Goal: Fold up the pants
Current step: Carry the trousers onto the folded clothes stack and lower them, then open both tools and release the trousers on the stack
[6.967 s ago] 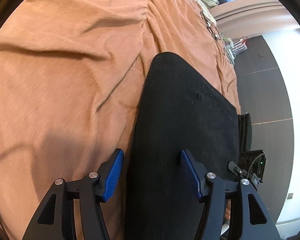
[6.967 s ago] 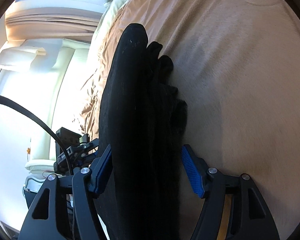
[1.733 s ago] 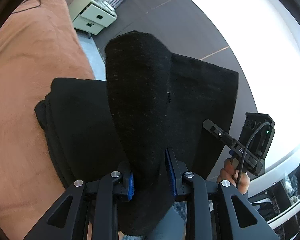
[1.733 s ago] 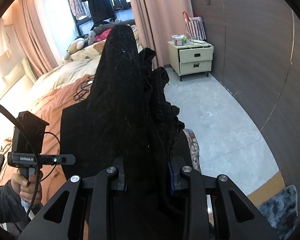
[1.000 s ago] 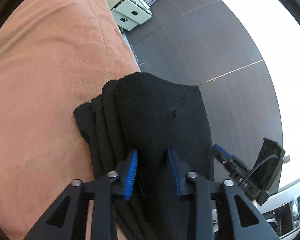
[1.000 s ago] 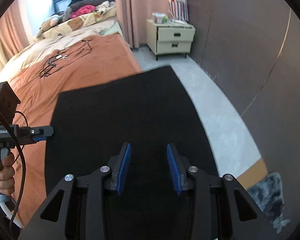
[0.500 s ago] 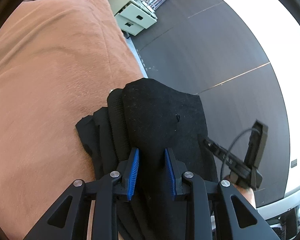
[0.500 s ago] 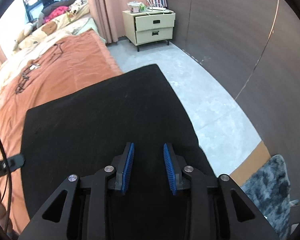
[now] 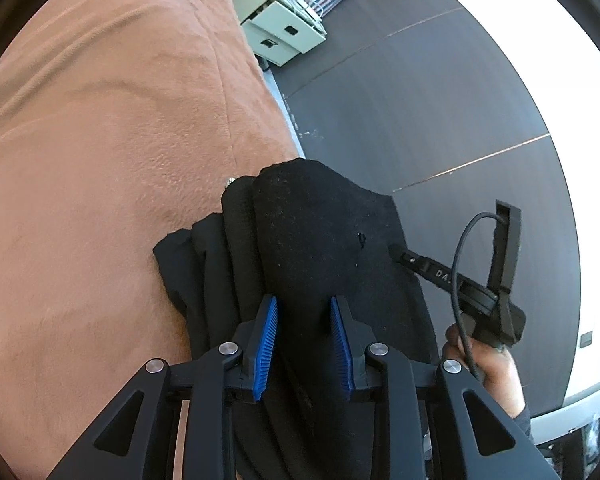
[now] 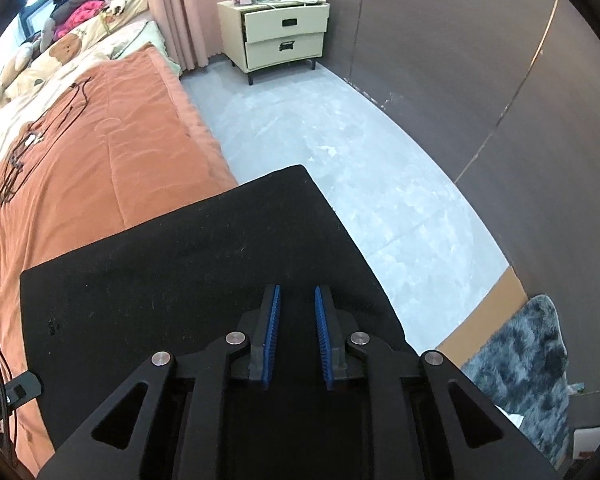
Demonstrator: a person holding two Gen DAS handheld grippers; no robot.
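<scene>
The black pants (image 9: 316, 240) lie folded in a thick stack at the edge of the orange bed cover (image 9: 100, 160). My left gripper (image 9: 303, 304) has its blue pads part open around a raised fold of the top layer, no longer pinching it. The layered fold edges show to its left. In the right wrist view the pants (image 10: 180, 264) spread flat and wide, overhanging the bed edge. My right gripper (image 10: 296, 292) hovers over them with the pads narrowly apart and nothing between them. The right gripper also shows in the left wrist view (image 9: 480, 280), held in a hand.
A cream nightstand (image 10: 280, 28) stands by the pink curtain. Grey floor (image 10: 340, 140) runs beside the bed, with a dark wall (image 10: 460, 60) to the right and a shaggy grey rug (image 10: 532, 360). Black cables (image 10: 40, 128) lie on the bed cover (image 10: 80, 160).
Since a second ago the pants have been laid down on the bed edge. My left pads have opened a little off the fold. My right pads stand slightly closer together, still empty.
</scene>
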